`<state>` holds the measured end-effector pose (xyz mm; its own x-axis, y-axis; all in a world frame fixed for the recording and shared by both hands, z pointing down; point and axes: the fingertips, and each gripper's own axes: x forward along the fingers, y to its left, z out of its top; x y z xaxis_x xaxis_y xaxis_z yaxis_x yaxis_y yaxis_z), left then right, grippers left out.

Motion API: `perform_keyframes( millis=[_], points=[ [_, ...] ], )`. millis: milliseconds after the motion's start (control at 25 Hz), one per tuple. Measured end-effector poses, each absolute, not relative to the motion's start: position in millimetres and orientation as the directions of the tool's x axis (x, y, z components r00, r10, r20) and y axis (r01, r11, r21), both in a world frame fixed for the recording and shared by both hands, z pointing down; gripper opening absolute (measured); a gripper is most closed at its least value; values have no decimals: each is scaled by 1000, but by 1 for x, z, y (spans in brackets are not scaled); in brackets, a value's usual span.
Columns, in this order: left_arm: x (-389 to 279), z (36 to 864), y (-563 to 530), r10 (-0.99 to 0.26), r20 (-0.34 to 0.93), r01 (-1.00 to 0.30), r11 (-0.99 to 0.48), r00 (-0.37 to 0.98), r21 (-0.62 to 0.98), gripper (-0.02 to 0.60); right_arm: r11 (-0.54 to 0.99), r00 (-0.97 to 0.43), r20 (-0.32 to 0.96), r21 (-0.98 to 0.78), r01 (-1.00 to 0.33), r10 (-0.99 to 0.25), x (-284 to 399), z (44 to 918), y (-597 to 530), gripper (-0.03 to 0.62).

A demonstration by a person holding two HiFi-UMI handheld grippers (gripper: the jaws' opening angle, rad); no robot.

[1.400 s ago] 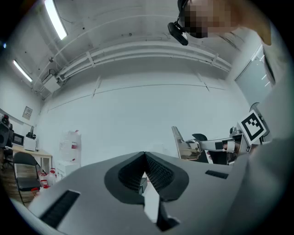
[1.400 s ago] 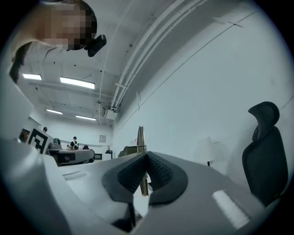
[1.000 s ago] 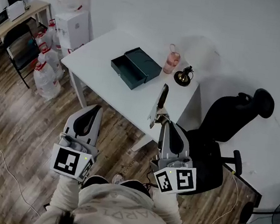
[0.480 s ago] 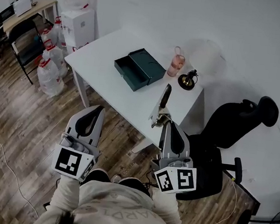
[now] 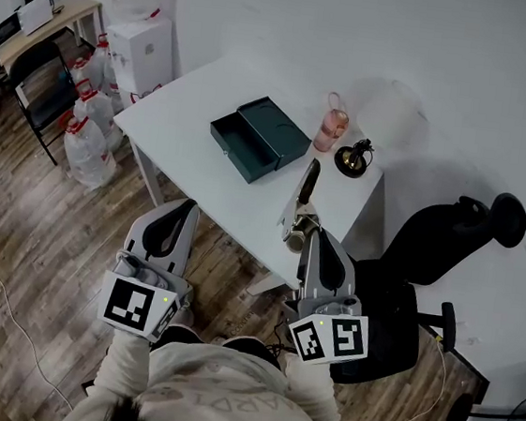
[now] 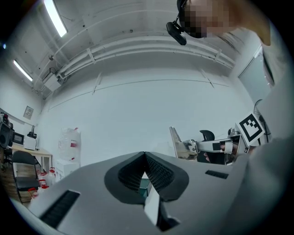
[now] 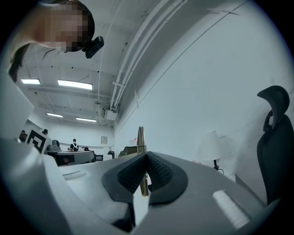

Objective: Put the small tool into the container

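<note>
The right gripper clamps the small tool, which juts forward from its jaws over the table's near edge. The left gripper has its jaws together, empty.

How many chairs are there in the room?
2. One black office chair stands right of the white table; another black chair stands by the wooden desk at far left. Others may be hidden outside the view.

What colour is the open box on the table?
Dark green rectangular box, best in the head view.
</note>
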<state>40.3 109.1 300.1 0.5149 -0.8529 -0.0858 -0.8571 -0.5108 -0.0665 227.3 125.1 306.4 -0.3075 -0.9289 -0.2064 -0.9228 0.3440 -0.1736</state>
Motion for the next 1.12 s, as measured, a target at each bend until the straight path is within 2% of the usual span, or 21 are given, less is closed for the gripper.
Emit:
perform_keyframes(
  millis=[1120],
  points=[
    [-13,304,-104,-764,-52,-765,-641,644,-59,3,207,-173,-179,-192,-959,-969,165,313,-62,11]
  ],
)
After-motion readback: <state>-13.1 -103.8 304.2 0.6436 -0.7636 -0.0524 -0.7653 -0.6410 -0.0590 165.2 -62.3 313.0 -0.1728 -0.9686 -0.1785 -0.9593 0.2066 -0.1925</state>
